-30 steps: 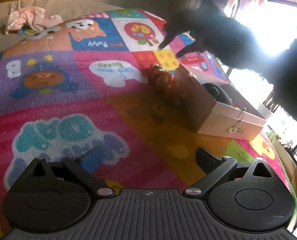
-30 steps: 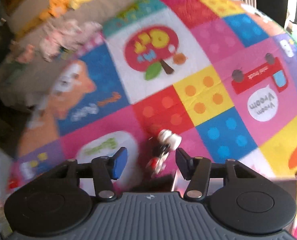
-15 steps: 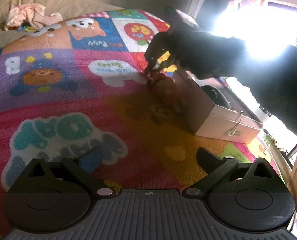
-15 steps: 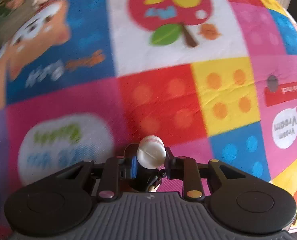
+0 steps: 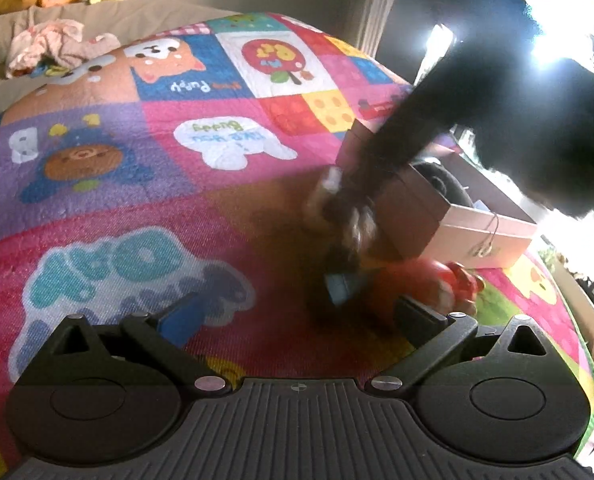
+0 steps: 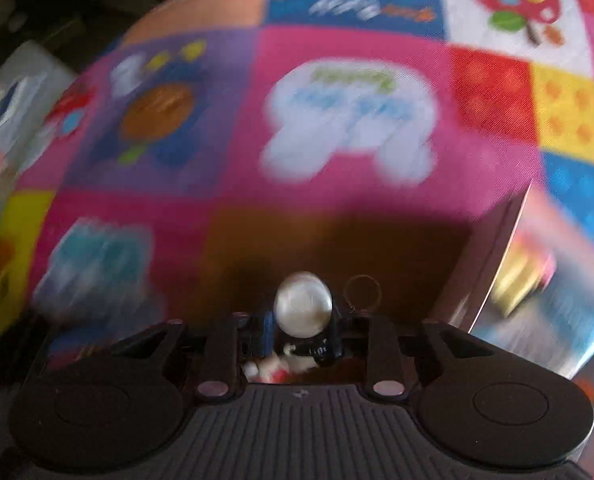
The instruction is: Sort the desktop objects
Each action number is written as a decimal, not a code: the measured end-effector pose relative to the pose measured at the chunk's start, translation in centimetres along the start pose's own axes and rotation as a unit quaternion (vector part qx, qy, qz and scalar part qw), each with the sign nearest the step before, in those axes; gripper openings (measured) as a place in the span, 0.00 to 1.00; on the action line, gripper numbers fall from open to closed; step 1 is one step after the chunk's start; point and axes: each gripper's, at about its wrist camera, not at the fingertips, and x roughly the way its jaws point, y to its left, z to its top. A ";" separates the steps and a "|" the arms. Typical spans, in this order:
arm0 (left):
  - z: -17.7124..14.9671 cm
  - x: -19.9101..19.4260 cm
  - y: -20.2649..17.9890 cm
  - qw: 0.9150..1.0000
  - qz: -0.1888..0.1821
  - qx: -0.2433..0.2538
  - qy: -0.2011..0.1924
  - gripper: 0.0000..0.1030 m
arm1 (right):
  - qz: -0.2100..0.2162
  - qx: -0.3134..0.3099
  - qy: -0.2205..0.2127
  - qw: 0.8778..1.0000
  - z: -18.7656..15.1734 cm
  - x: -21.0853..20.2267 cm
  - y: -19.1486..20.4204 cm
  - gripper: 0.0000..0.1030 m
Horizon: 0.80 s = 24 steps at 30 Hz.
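- Left wrist view: the left tool hangs spread and empty over the play mat. The right tool, blurred, carries a toy figure beside the cardboard box.
- Right wrist view: the right tool pinches the toy figure; lift it clear of the box wall before releasing, since items already lie inside.

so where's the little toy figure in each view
left wrist view: the toy figure, a blurred red shape, low right of centre, in the right claw by the box.
right wrist view: bottom centre, its white round head between the claw's fingers.
shared landmark: the white speech-bubble patch on the play mat.
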 end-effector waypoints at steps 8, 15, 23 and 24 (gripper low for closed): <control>0.2 0.1 -1.3 0.999 0.014 0.038 0.007 1.00 | -0.037 0.035 -0.210 0.976 -12.7 -8.8 -0.4 0.54; 0.1 -0.2 -3.9 0.988 0.053 0.147 0.016 1.00 | -0.077 0.058 -0.271 0.958 -20.1 -6.6 -0.2 0.69; 2.0 -0.6 -1.7 0.990 0.115 0.081 -0.008 1.00 | -0.095 0.160 -0.334 0.924 -19.9 -8.8 -6.1 0.64; 2.2 -0.7 -1.7 0.991 0.109 0.077 -0.010 1.00 | -0.080 0.167 -0.323 0.928 -18.9 -8.4 -6.7 0.53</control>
